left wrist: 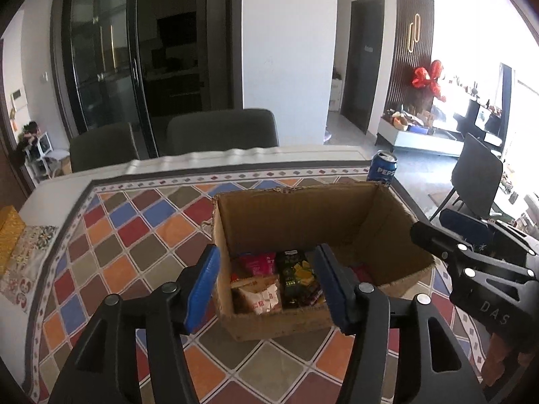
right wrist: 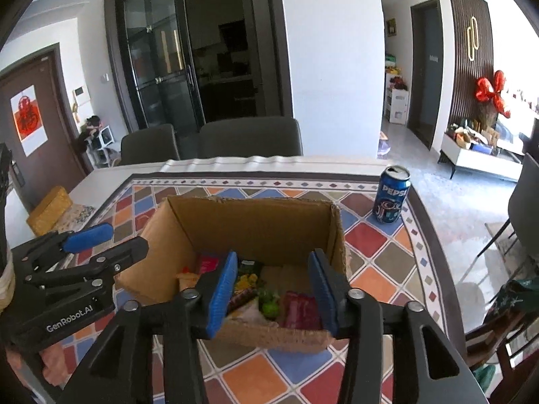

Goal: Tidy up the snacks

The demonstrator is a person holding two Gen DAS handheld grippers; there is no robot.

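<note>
An open cardboard box (left wrist: 303, 215) (right wrist: 256, 222) stands on the patterned tablecloth. Inside lie several snack packets: a pink packet (left wrist: 257, 262), a dark green packet with a yellow picture (left wrist: 296, 277) and a tan and white bag (left wrist: 259, 298). The right wrist view shows a maroon packet (right wrist: 298, 309) and a green item (right wrist: 269, 306) in it. My left gripper (left wrist: 266, 262) hangs open over the box's near left part, nothing between its blue pads. My right gripper (right wrist: 273, 262) is open over the near right part, also holding nothing. A blue Pepsi can (left wrist: 382, 168) (right wrist: 392, 195) stands behind the box, to the right.
Two grey chairs (left wrist: 222, 128) stand at the table's far side, a dark chair (left wrist: 475, 171) off to the right. A yellow box (left wrist: 10, 232) and a flowered cloth (left wrist: 27, 262) lie at the table's left edge. The table's rounded edge runs close behind the can.
</note>
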